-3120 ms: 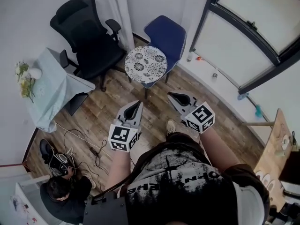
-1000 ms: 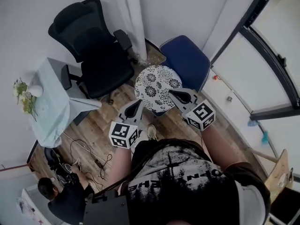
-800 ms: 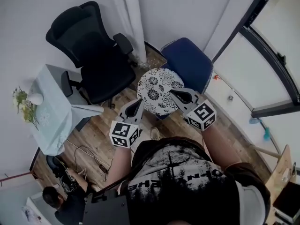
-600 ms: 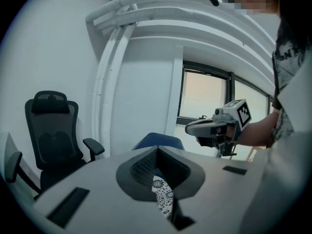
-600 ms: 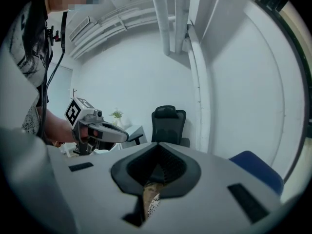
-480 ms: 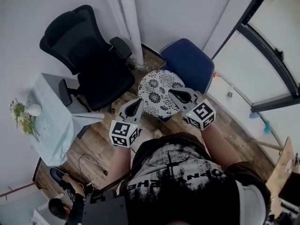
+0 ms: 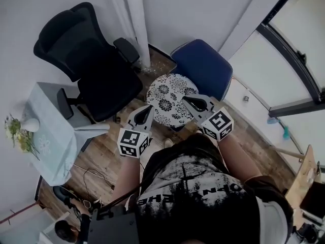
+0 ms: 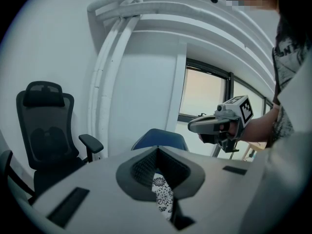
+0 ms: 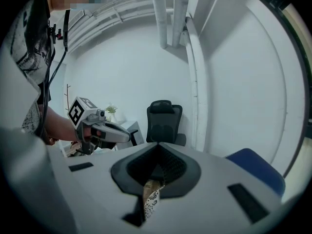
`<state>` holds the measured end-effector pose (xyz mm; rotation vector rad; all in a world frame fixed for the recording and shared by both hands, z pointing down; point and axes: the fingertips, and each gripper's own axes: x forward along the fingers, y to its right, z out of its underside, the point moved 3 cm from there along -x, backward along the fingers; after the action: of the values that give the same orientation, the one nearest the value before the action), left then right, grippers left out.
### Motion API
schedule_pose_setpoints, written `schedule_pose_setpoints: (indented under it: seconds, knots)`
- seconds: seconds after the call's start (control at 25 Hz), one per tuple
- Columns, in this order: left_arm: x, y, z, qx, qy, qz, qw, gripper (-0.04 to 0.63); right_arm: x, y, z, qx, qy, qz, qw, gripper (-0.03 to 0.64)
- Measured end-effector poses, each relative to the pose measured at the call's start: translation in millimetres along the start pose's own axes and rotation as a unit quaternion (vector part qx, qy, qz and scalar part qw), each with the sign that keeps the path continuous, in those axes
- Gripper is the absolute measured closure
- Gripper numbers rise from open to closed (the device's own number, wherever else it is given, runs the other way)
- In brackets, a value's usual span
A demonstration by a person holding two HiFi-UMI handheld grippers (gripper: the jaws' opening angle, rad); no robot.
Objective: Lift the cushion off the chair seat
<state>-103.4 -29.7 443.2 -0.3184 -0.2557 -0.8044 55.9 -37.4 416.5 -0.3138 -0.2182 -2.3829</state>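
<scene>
A round white cushion with a black flower pattern (image 7: 167, 96) lies on the seat of a blue chair (image 7: 202, 67) in the corner. My left gripper (image 7: 150, 107) hovers by the cushion's near left edge, jaws shut and empty. Over the near right edge, my right gripper (image 7: 186, 99) is likewise shut with nothing in it. In the left gripper view a strip of cushion (image 8: 160, 191) shows below the closed jaws (image 8: 156, 150), with the blue chair (image 8: 158, 138) behind and the right gripper (image 8: 195, 126) at the right. The right gripper view shows the cushion (image 9: 152, 201) under its jaws (image 9: 158, 145).
A black office chair (image 7: 86, 60) stands left of the blue one. White pipes (image 7: 133, 19) run up the corner. A small table with a pale cloth (image 7: 51, 131) and flowers (image 7: 18, 133) sits at left. Cables (image 7: 89, 179) lie on the wooden floor. A window frame (image 7: 289, 50) runs at right.
I have come closer to the blue chair, and both shut grippers have advanced from over bare floor to the cushion's near edge.
</scene>
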Motion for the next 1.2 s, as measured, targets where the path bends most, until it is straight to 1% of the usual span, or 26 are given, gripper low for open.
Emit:
schedule_pose_setpoints:
  seconds: [0.24, 0.52, 0.68, 0.8, 0.92, 1.08, 1.2]
  knots:
    - [21, -5, 2, -0.015, 0.0, -0.016, 0.9998, 0.583, 5, 24, 6, -0.002, -0.01, -0.019, 1.0, 0.6]
    - [43, -10, 19, -0.049, -0.011, -0.073, 0.996, 0.582, 16, 60, 14, -0.025, -0.038, -0.068, 0.997, 0.6]
    - [54, -14, 30, -0.056, -0.005, -0.098, 0.9936, 0.583, 22, 75, 19, -0.023, -0.045, -0.088, 0.995, 0.6]
    - [64, -19, 46, -0.063, -0.015, -0.111, 0.9917, 0.581, 27, 81, 25, -0.02, -0.051, -0.102, 0.993, 0.6]
    - [73, -27, 73, -0.097, -0.03, -0.118, 0.9878, 0.581, 31, 82, 35, -0.022, -0.064, -0.117, 0.991, 0.6]
    - [79, -43, 118, -0.161, -0.05, -0.127, 0.9774, 0.581, 37, 84, 50, -0.017, -0.082, -0.129, 0.988, 0.6]
    - [88, -50, 151, -0.188, -0.075, -0.129, 0.9707, 0.58, 40, 86, 64, -0.017, -0.101, -0.139, 0.985, 0.6]
